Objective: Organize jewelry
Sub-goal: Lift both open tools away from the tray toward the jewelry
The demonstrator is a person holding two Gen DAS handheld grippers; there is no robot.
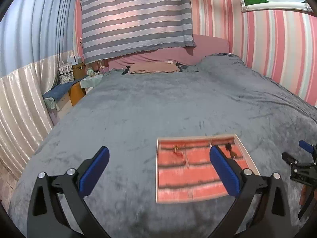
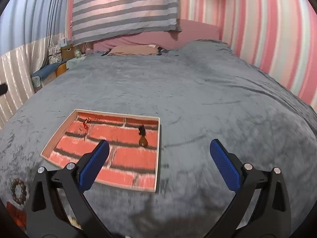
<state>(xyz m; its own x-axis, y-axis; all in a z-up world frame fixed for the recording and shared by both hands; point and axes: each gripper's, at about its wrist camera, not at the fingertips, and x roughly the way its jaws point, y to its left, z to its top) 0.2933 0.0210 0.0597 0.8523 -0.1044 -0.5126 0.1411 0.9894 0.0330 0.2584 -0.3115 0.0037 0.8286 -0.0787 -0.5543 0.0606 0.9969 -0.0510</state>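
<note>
A shallow white-rimmed tray [image 1: 157,168] lined with a red brick pattern lies on the grey bed cover. Inside it, a red cord piece [image 2: 86,126] rests near the far left corner and a dark-tasselled amber pendant [image 2: 143,138] near the far right side. A brown bead bracelet [image 2: 18,191] lies on the cover left of the tray [image 2: 158,154], with something red [image 2: 15,214] just below it. My left gripper [image 1: 159,150] hovers open above the tray's near left part, empty. My right gripper [image 2: 159,143] is open and empty over the tray's right edge.
The grey cover [image 1: 158,103] stretches far back to a tan pillow [image 1: 154,67] and a pink headboard. A striped cloth [image 1: 136,19] hangs above. Boxes and clutter [image 1: 75,73] stand beside the bed at left, by a curtain. Striped wallpaper is at right.
</note>
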